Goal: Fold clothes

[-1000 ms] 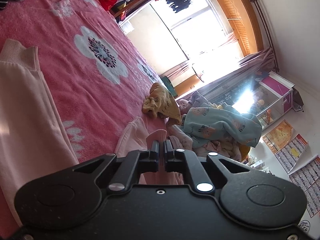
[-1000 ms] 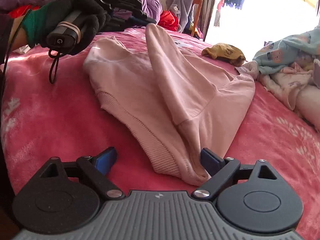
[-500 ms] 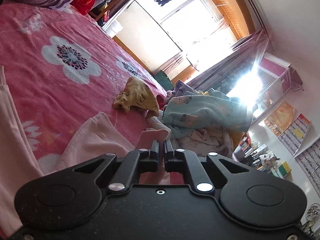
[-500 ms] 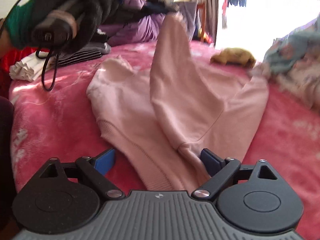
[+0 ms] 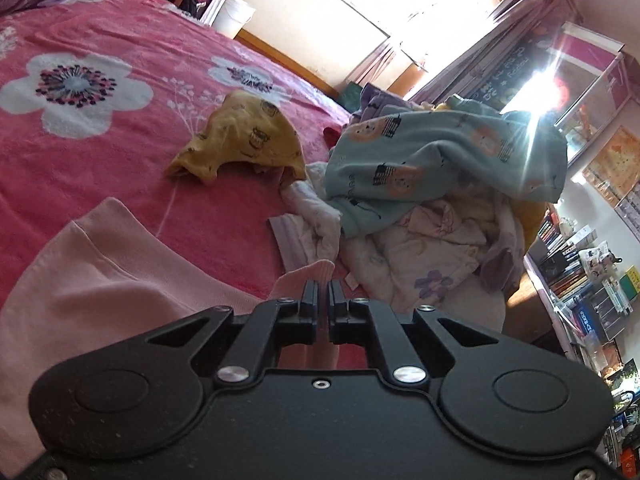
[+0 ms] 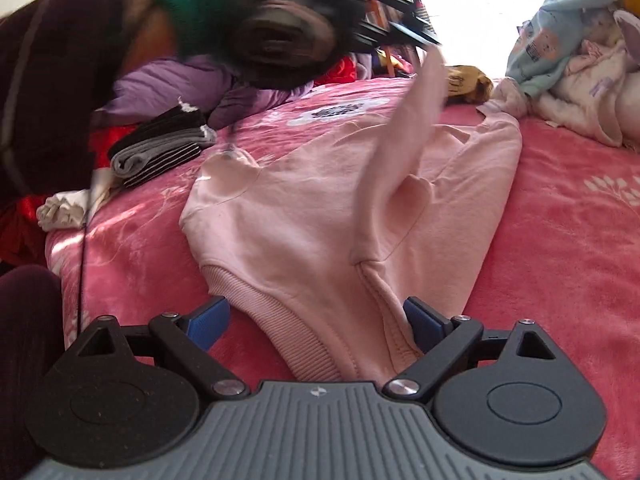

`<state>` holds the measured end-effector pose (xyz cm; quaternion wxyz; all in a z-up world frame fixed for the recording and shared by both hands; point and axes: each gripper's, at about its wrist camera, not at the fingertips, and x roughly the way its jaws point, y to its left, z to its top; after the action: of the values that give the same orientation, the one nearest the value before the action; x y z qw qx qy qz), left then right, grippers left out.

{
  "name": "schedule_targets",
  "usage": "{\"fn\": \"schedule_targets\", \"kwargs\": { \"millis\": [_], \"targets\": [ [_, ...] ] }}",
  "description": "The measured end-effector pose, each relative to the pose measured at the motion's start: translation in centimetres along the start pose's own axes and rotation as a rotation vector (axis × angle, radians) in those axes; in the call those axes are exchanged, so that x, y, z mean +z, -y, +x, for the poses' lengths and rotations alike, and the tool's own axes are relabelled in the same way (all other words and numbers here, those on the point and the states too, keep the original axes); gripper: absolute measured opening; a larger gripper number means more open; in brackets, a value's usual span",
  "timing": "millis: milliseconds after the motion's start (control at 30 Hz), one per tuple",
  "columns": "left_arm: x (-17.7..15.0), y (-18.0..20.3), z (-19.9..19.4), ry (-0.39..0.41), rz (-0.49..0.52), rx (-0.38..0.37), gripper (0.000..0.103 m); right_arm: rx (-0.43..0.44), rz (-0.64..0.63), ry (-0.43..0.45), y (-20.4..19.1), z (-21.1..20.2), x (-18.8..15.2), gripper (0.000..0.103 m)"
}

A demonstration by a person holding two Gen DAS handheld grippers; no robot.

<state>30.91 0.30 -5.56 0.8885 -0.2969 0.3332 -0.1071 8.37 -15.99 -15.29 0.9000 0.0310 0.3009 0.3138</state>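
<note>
A pale pink sweatshirt (image 6: 320,216) lies spread on the pink flowered bed cover (image 6: 560,240). My left gripper (image 5: 323,292) is shut on the ribbed cuff (image 5: 308,276) of its sleeve. In the right wrist view that sleeve (image 6: 404,132) hangs up from the sweatshirt to the left gripper (image 6: 404,32), which a gloved hand (image 6: 288,28) holds above the bed, blurred. My right gripper (image 6: 316,320) stands open low over the sweatshirt's ribbed hem (image 6: 280,312), with its blue pads either side of the cloth and not pressing it.
A heap of unfolded clothes, a light blue printed one (image 5: 440,160) on top, lies at the bed's far side, with a yellow garment (image 5: 240,140) beside it. Folded dark and grey clothes (image 6: 160,148) and purple bedding (image 6: 180,88) sit at the left. Shelves (image 5: 580,288) stand beyond the bed.
The left gripper has carried the sleeve across the sweatshirt towards the clothes heap and a little upward. The right gripper has stayed open at the hem, rolling slightly.
</note>
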Motion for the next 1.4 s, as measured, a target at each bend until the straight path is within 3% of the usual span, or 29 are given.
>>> {"fn": "schedule_targets", "kwargs": {
  "millis": [233,700,867,900,1033,1100,1200,1400],
  "targets": [
    [-1.1,2.1,3.7,-0.049,0.059,0.042,0.004,0.026,-0.002,-0.002,0.3,-0.3,-0.1,0.093],
    [-2.8,4.1,8.1,-0.089,0.237,0.201,0.004,0.028,-0.040,-0.002,-0.3,-0.6,-0.4,0.096],
    [-2.6,3.7,9.0,-0.202,0.237,0.109,0.011,0.035,-0.005,0.013,0.3,-1.3,-0.4,0.096],
    [-2.4,3.7,8.4,-0.196,0.239,0.096,0.016,0.035,0.005,0.018,0.5,-1.5,-0.4,0.096],
    [-2.1,4.0,4.4,-0.128,0.325,0.091,0.017,0.016,0.055,0.015,1.1,-2.8,-0.3,0.094],
    [-2.2,3.6,2.4,-0.117,0.358,0.067,0.017,0.000,0.072,0.016,1.2,-3.9,-0.2,0.087],
    [-3.1,2.6,-0.6,-0.118,0.418,0.024,0.017,-0.039,0.057,0.064,1.0,-5.5,0.1,0.075],
    [-6.1,-0.4,-5.0,-0.181,0.486,-0.085,0.017,-0.088,-0.048,0.222,0.3,-4.4,2.1,0.071]
  ]
}}
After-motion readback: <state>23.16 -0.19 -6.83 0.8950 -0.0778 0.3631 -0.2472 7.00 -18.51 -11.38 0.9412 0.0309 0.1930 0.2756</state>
